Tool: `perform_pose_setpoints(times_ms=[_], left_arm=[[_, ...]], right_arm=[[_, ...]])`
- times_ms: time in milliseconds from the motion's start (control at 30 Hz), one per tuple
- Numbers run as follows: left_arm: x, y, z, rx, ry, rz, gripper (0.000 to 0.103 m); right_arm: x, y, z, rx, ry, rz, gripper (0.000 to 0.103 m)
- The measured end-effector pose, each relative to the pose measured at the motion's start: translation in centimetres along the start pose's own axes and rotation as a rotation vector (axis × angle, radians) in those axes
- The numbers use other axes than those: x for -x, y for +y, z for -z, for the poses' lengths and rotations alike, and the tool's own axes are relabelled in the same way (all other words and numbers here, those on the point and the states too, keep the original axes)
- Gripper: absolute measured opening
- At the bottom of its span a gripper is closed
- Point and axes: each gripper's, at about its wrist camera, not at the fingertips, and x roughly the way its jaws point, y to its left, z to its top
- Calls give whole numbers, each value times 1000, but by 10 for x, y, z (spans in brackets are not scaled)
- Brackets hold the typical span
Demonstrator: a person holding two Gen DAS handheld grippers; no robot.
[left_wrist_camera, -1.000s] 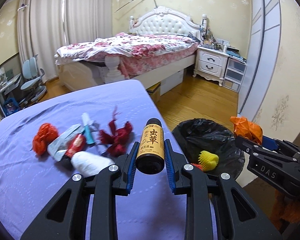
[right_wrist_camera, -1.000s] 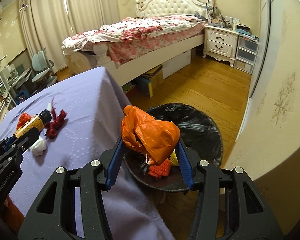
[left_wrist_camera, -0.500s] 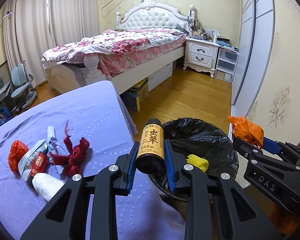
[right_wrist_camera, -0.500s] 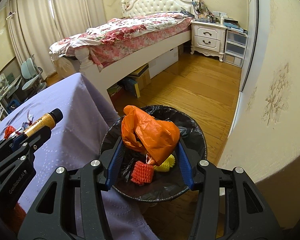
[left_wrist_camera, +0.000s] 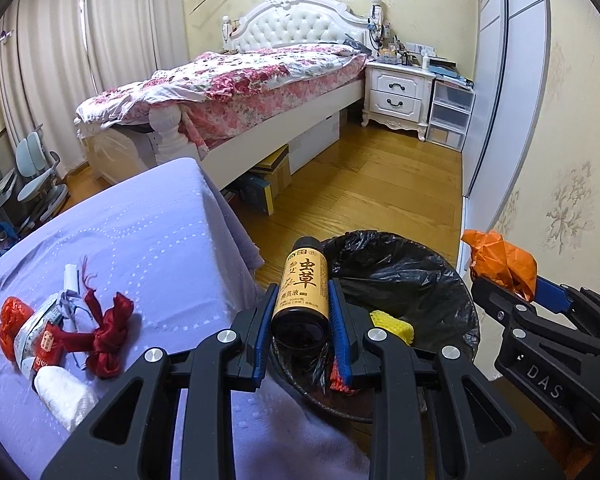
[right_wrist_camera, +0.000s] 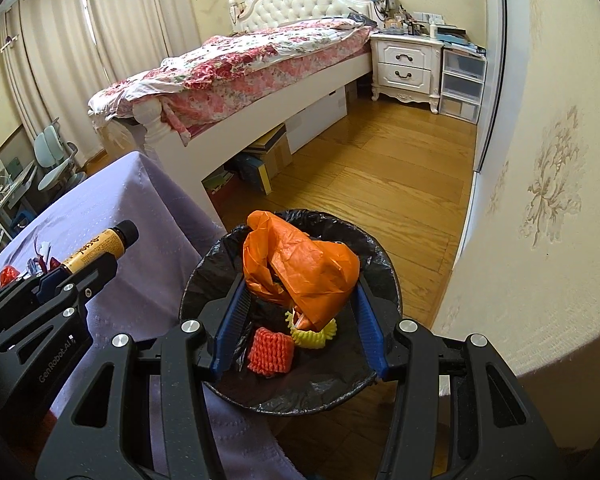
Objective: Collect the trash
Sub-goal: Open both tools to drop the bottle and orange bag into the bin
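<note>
Over bin (right_wrist_camera: 388, 280) — right gripper (right_wrist_camera: 300, 320) clenches orange bag (right_wrist_camera: 304, 272), left gripper (left_wrist_camera: 300, 320) grips bottle (left_wrist_camera: 302, 288); two foam nets binned, several scraps (left_wrist_camera: 60, 332) left on bench (left_wrist_camera: 140, 232).

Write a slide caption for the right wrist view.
Right gripper holds crumpled orange plastic bag above black-lined trash bin.

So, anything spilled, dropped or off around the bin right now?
Nothing stands out. The bottle and the orange bag are held firmly in the grippers, the bin stands upright with its liner on, and no trash shows on the floor.
</note>
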Motion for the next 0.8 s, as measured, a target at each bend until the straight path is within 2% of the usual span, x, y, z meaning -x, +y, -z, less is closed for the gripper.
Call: perform_pose_setpoints(times_ms=[500, 567, 600, 633, 800], left_arm=[[-19, -12, -10, -18, 28, -8, 29], [-20, -10, -10, -12, 29, -19, 41], [-19, -10, -10, -9, 26, -24, 54], [-17, -8, -10, 0, 14, -27, 61], [-10, -6, -9, 4, -1, -35, 72]], right_arm=[[-18, -9, -5, -21, 27, 1, 51], [-20, -10, -6, -28, 30, 2, 55], [-19, -12, -6, -39, 28, 5, 59], [-19, -13, -6, -47, 25, 3, 65], [-15, -16, -6, -50, 21, 13, 65]])
